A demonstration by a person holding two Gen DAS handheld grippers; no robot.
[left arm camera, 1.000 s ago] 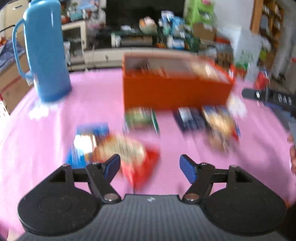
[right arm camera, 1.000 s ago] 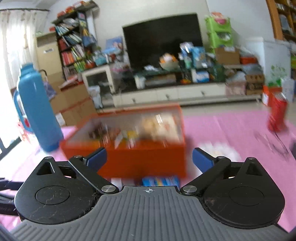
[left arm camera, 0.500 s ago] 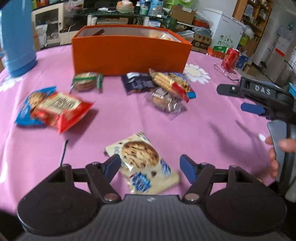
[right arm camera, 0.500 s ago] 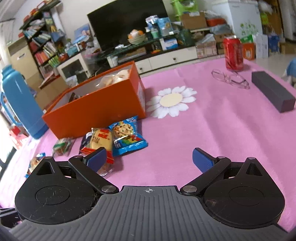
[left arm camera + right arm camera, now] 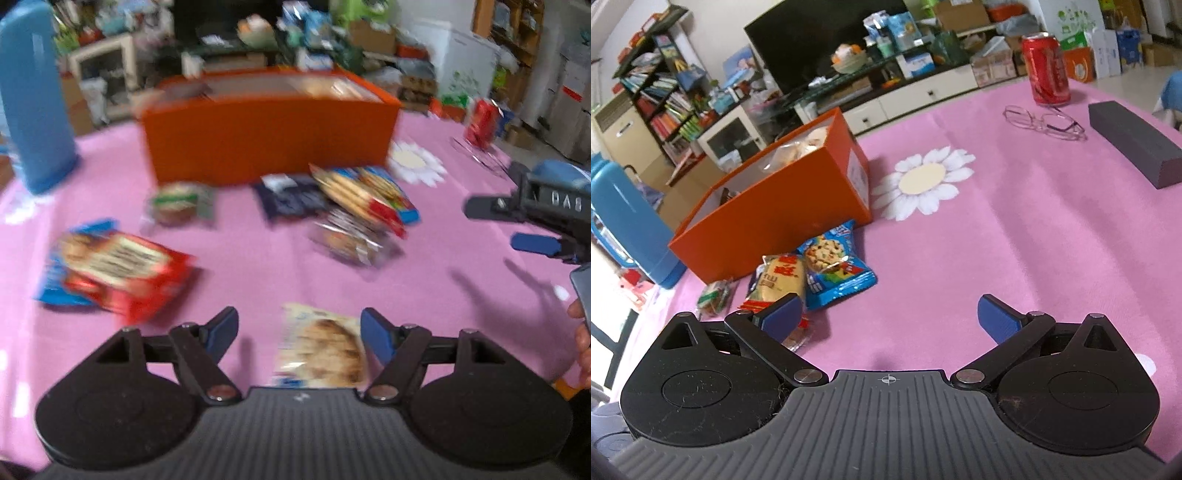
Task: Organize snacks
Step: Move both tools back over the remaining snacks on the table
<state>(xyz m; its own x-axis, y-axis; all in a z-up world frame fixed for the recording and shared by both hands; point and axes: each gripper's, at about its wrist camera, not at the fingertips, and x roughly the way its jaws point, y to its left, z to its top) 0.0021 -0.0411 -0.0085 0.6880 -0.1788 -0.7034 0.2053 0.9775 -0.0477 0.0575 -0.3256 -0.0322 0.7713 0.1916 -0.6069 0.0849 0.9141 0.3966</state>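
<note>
An orange box (image 5: 266,136) with snacks inside stands at the back of the pink table; it also shows in the right wrist view (image 5: 775,206). My left gripper (image 5: 299,332) is open, with a white cookie packet (image 5: 321,347) lying between its fingers on the cloth. A red packet (image 5: 122,266) lies to the left, a green one (image 5: 181,203) and a dark blue one (image 5: 291,195) in front of the box. My right gripper (image 5: 890,314) is open and empty above the cloth, next to a blue cookie packet (image 5: 834,269) and a yellow packet (image 5: 781,280).
A blue thermos (image 5: 33,96) stands at the back left. A red can (image 5: 1047,70), glasses (image 5: 1043,122) and a dark grey block (image 5: 1130,144) lie at the right. The right gripper shows at the right edge of the left wrist view (image 5: 543,221).
The left wrist view has swung and blurred; the white cookie packet now sits more squarely between the left fingers. The right gripper has dropped closer to the table near the packets.
</note>
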